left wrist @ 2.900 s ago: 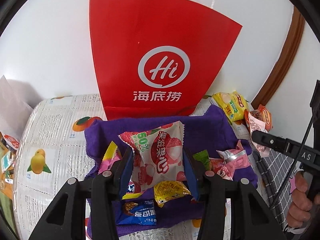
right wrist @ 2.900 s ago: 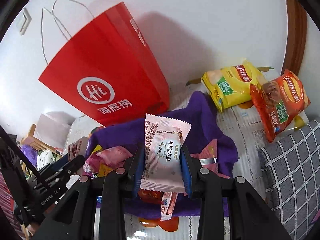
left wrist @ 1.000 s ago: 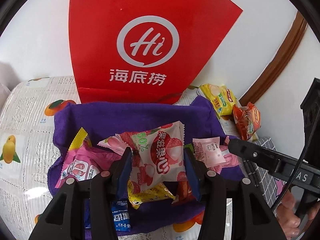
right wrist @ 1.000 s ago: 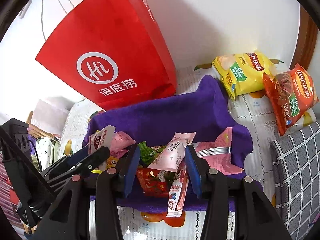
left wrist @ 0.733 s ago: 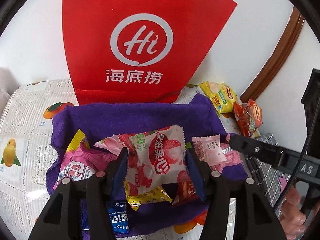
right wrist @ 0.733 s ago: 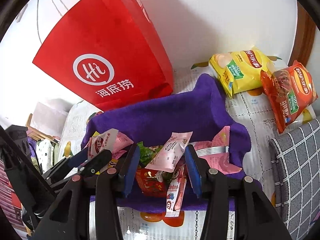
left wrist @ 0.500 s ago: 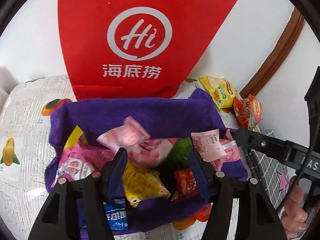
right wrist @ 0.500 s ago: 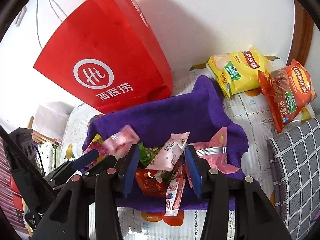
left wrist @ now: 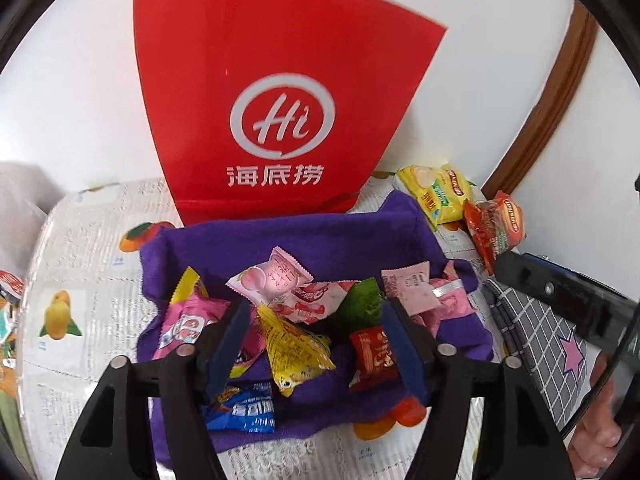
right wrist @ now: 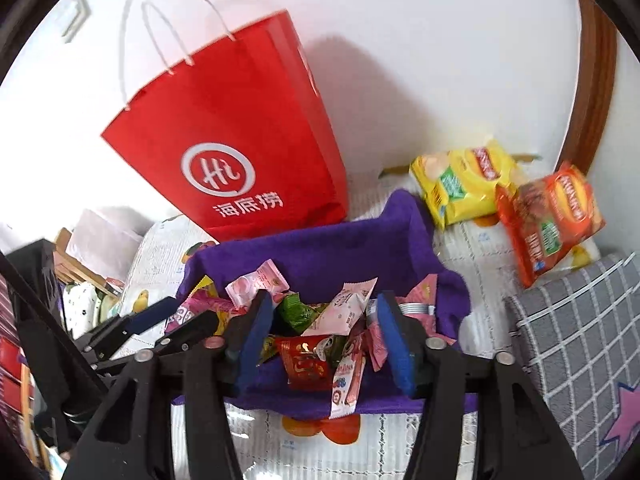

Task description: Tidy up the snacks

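Both grippers hang with jaws apart and nothing between them above a purple fabric basket (left wrist: pixel 304 240) heaped with small wrapped snacks (left wrist: pixel 294 298). The left gripper (left wrist: pixel 316 344) and right gripper (right wrist: pixel 320 332) sit side by side over the pile. Behind the basket stands a red paper bag (left wrist: pixel 276 92); a yellow chip packet (right wrist: pixel 464 184) and an orange chip packet (right wrist: pixel 552 216) lie on the fruit-patterned worktop (left wrist: pixel 88 264) nearby.

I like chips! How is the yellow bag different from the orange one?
The yellow bag lies nearer the red bag; the orange bag sits nearer the checked cushion. The orange bag overlaps the yellow bag's edge. Both are sealed chip bags on the table, outside the purple basket.
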